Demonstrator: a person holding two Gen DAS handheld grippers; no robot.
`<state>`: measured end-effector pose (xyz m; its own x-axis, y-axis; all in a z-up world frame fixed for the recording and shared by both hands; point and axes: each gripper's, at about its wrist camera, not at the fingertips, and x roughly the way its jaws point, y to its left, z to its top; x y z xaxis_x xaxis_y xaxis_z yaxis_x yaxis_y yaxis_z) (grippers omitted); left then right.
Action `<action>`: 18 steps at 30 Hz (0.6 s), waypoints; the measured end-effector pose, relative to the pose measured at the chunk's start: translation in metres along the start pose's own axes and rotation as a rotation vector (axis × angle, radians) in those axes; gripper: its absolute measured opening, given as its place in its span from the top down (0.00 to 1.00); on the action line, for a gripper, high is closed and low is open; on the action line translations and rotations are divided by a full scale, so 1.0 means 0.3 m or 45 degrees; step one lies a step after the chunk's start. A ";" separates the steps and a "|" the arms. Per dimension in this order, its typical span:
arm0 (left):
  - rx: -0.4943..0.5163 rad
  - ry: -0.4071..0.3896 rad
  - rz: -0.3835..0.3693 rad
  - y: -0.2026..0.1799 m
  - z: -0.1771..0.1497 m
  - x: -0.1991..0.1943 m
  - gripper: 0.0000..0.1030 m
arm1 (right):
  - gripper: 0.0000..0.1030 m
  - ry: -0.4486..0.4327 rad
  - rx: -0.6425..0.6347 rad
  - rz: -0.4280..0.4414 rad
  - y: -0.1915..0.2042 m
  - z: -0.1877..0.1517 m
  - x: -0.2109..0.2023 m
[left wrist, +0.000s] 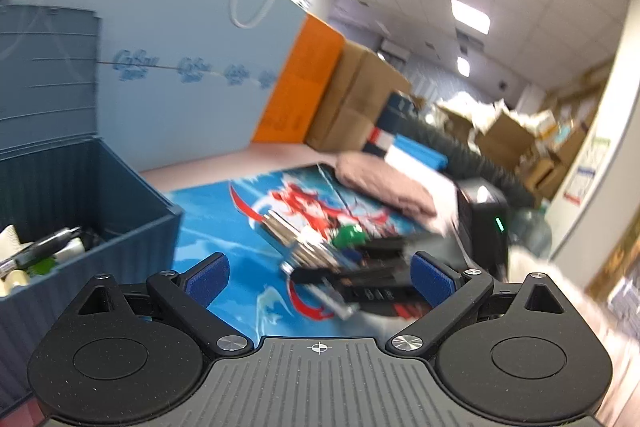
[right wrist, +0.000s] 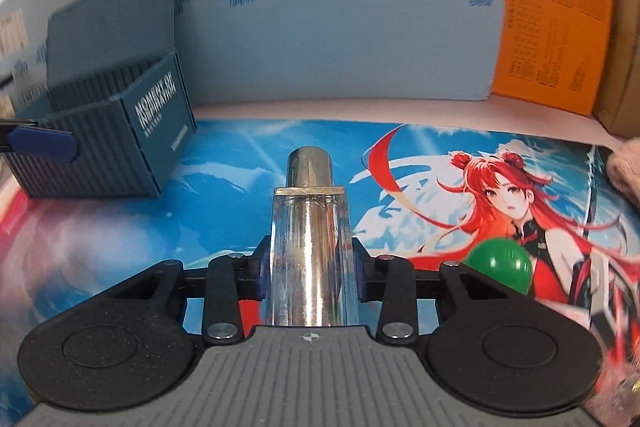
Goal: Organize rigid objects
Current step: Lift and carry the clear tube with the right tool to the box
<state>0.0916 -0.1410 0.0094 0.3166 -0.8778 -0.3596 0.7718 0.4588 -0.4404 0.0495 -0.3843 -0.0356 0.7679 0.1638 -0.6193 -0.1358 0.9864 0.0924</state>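
The right gripper pinches a clear bottle with a silver core and cap, its blue pads pressed against the transparent walls on both sides. The bottle lies lengthwise between the fingers, cap forward, so that it points ahead along the gripper; gripped low on the body like this, it is unlikely to swing. It appears lifted clear of the printed mat, though the exact clearance cannot be told.

The left gripper stands spread, with nothing between its pads; it seems to wait beside the work rather than share the load.

Ahead and to the left of the held bottle stands the dark blue storage box, lid up, well apart from the bottle. In the left wrist view the same box already holds pens and other small items, so it is probably the destination, and the raised lid leaves the way in free.

A green ball rests on the mat just right of the right gripper, likely a later pick.
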 end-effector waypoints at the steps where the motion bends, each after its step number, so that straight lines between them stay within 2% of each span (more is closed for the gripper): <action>1: -0.021 -0.015 -0.005 0.007 0.003 -0.003 0.04 | 0.66 -0.027 0.015 0.007 0.004 -0.012 -0.014; 8: -0.110 -0.068 -0.092 0.035 0.020 -0.019 0.04 | 0.66 -0.198 0.024 0.061 0.078 -0.064 -0.119; 18: -0.268 -0.166 -0.143 0.084 0.024 -0.046 0.05 | 0.66 -0.312 -0.265 0.132 0.264 0.003 -0.218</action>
<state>0.1106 -0.1183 0.0090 0.3146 -0.9288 -0.1958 0.6788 0.3643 -0.6376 -0.0110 -0.3168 0.0130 0.8675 0.2859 -0.4071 -0.3263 0.9447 -0.0317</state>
